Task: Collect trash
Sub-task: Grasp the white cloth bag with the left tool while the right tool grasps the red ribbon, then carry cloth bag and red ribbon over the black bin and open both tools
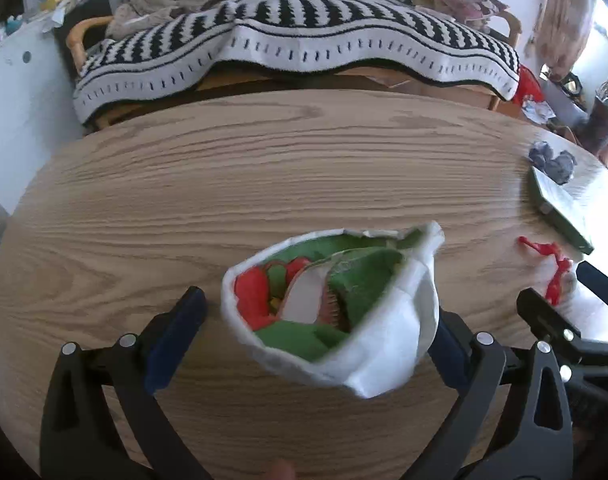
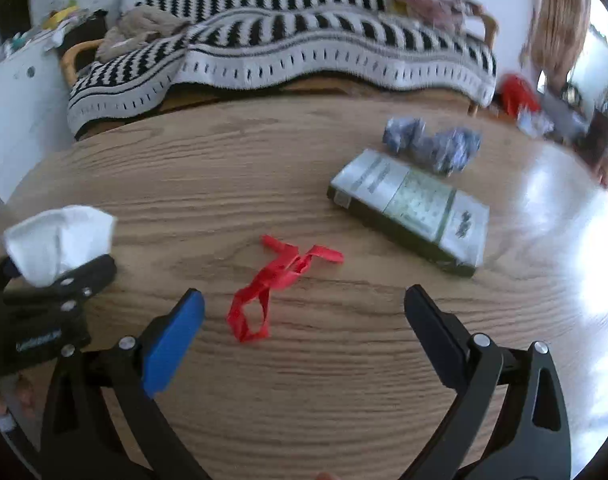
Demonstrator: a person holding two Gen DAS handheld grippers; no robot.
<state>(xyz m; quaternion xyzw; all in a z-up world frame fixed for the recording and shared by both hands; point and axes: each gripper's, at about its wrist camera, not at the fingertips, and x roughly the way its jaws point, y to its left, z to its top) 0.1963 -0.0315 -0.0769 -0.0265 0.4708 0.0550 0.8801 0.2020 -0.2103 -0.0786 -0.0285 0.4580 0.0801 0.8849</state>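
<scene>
In the left wrist view we find the desk (image 1: pixel 208 184) bare across the whole centre and left of the frame, so a hand-held gripper could pass freely there. Between the fingers of the left hand-held gripper (image 1: pixel 315 340) a white paper bag (image 1: pixel 387 344) fills most of the gap. In the right wrist view, the right hand-held gripper (image 2: pixel 304 320) has open desk below and at lower right; a red ribbon (image 2: pixel 276 284) lies in the gap between its fingers. A green box (image 2: pixel 411 208) and crumpled blue wrappers (image 2: pixel 435 144) block the upper right. A sofa with a striped blanket (image 2: pixel 288 52) closes off the far edge.
</scene>
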